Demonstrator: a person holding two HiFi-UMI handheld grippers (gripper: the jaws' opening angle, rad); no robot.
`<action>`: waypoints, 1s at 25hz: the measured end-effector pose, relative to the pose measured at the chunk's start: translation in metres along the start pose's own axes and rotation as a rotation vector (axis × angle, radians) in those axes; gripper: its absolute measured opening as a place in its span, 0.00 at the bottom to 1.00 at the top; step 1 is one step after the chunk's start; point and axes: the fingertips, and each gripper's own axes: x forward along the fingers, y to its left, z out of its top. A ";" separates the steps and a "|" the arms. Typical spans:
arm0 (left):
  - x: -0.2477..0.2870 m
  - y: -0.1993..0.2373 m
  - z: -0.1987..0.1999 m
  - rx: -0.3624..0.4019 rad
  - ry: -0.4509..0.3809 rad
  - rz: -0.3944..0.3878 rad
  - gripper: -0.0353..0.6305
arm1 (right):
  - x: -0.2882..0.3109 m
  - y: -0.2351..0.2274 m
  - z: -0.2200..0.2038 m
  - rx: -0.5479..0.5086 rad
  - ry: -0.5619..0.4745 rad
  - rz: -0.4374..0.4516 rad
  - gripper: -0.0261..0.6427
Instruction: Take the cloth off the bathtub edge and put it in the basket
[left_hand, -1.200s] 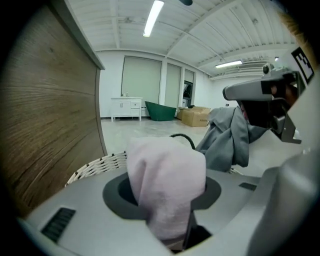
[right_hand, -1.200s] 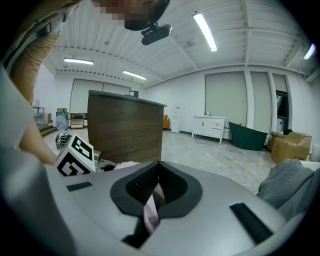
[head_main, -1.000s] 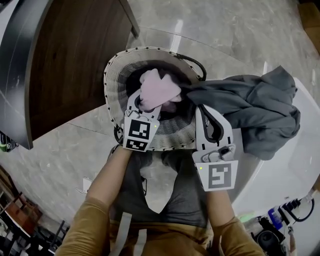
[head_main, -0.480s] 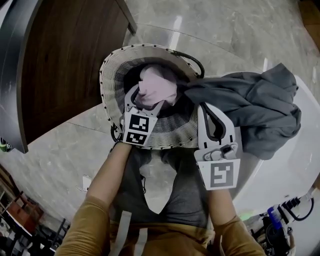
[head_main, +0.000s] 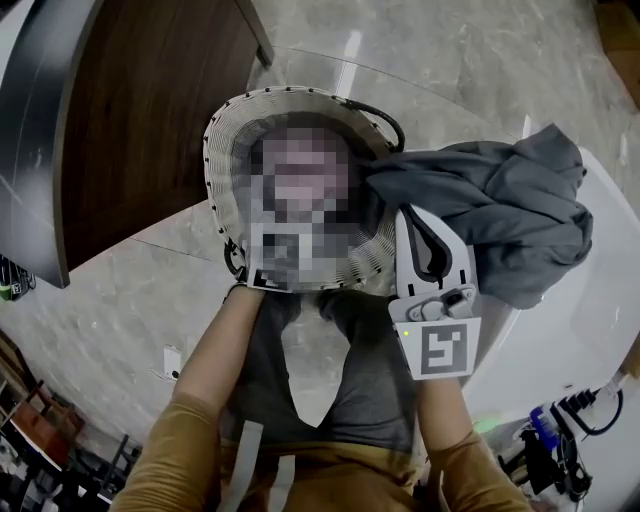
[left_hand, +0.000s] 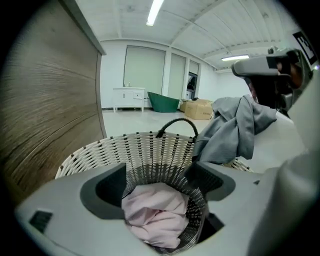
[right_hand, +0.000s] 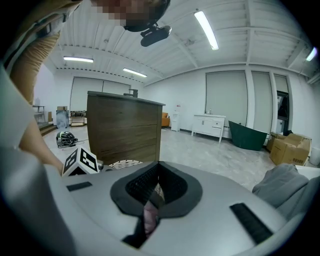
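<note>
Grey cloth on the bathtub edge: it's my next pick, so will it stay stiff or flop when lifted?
Probably floppy: the grey cloth lies in crumpled folds, draped over the bathtub edge. Likely light for its bulk; it looks thin. One end reaches the basket rim, so it might drag there.

The left gripper (left_hand: 159, 172) is letting go: its jaws have just been swinging apart, and the pink cloth (left_hand: 155, 212) they pinched a second ago is free of the pads now. It lies bunched on the bottom of the basket (left_hand: 135, 147), between the spread jaws.
</note>
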 end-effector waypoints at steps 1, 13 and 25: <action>-0.002 0.000 0.001 -0.002 0.001 0.002 0.68 | -0.002 0.001 0.001 -0.002 0.006 0.001 0.05; -0.043 0.005 0.041 -0.008 -0.011 0.062 0.55 | -0.029 0.010 0.039 -0.009 0.021 -0.002 0.05; -0.095 -0.007 0.103 -0.010 0.042 0.087 0.25 | -0.064 0.003 0.116 0.006 0.002 -0.014 0.05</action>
